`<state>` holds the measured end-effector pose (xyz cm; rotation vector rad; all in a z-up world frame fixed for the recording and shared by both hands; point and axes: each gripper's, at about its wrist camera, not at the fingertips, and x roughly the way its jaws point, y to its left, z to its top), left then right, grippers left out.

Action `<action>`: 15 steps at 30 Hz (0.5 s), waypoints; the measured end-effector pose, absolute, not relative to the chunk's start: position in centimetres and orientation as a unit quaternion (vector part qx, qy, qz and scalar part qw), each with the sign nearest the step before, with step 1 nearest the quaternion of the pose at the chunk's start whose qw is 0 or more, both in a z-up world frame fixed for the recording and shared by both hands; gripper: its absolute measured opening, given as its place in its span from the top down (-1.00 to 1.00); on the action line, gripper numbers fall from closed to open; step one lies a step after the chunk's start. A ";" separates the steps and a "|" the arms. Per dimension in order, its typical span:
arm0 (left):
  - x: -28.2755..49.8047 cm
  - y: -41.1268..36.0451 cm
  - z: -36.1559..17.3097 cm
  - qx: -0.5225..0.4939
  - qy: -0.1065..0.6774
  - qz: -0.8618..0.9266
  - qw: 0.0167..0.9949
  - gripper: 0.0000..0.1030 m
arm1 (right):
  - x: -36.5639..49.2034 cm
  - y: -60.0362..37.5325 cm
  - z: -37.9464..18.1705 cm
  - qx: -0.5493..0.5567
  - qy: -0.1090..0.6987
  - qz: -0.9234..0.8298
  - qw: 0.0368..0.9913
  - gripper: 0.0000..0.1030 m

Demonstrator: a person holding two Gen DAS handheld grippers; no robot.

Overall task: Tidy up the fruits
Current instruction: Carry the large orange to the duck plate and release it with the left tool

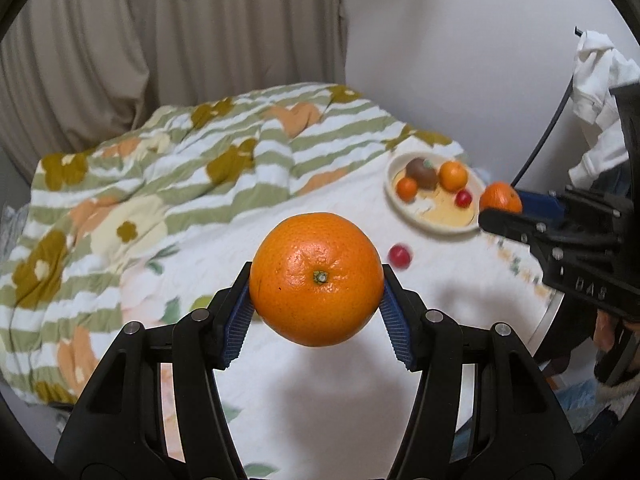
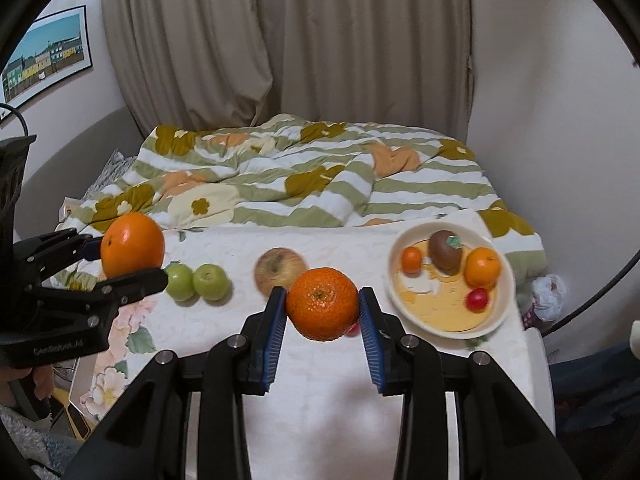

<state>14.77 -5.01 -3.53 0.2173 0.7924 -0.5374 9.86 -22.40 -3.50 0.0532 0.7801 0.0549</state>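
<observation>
The left hand-held gripper (image 1: pixel 316 292) is clamped on a large orange (image 1: pixel 317 279), its blue ribbed pads pressing the fruit's two sides, stem end facing the camera. The fruit hangs in the air above the white cloth (image 1: pixel 320 400) spread over the bed, touching nothing else. From the right wrist view the same fruit shows at the cloth's left edge, lifted clear of it.

The right hand-held gripper (image 2: pixel 322 308) is clamped on a smaller mandarin (image 2: pixel 322 304) with pebbled skin, likewise held off the cloth near its front edge.

On the cloth, toward its left side, two green apples (image 2: pixel 198 282) lie side by side and touching. Just right of them, near the middle, lies a pale yellowish apple (image 2: pixel 280 272), partly hidden behind the right gripper's left finger. A small red fruit (image 1: pixel 400 256) lies loose on the cloth in front of the plate; in the right wrist view only a sliver of it peeks out beneath the mandarin.

A cream plate (image 2: pixel 408 304) sits at the cloth's right edge. In it are a brown kiwi (image 2: pixel 445 255) with a green sticker at the back, a small orange fruit (image 2: pixel 411 259) to its left, a larger orange fruit (image 2: pixel 483 267) to its right, and a red cherry tomato (image 2: pixel 477 299) near the front right rim.

Behind the cloth a striped, flowered quilt (image 2: pixel 300 176) lies rumpled across the bed, with beige curtains (image 2: pixel 280 40) beyond.
</observation>
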 end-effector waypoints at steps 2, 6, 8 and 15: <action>15.0 -7.0 -3.2 0.100 0.379 -0.259 0.883 -0.27 | 9.8 -24.0 -3.3 0.025 0.380 0.028 0.924 0.35; 15.9 -11.6 -2.9 0.088 0.379 -0.260 0.884 -0.27 | 10.3 -28.1 -3.2 0.021 0.384 0.034 0.923 0.35; 16.5 -14.0 -2.8 0.084 0.381 -0.256 0.885 -0.27 | 10.8 -30.2 -3.2 0.020 0.386 0.038 0.921 0.35; 18.0 -20.5 -4.0 0.064 0.398 -0.236 0.884 -0.27 | 13.0 -37.2 -4.6 0.016 0.399 0.061 0.915 0.35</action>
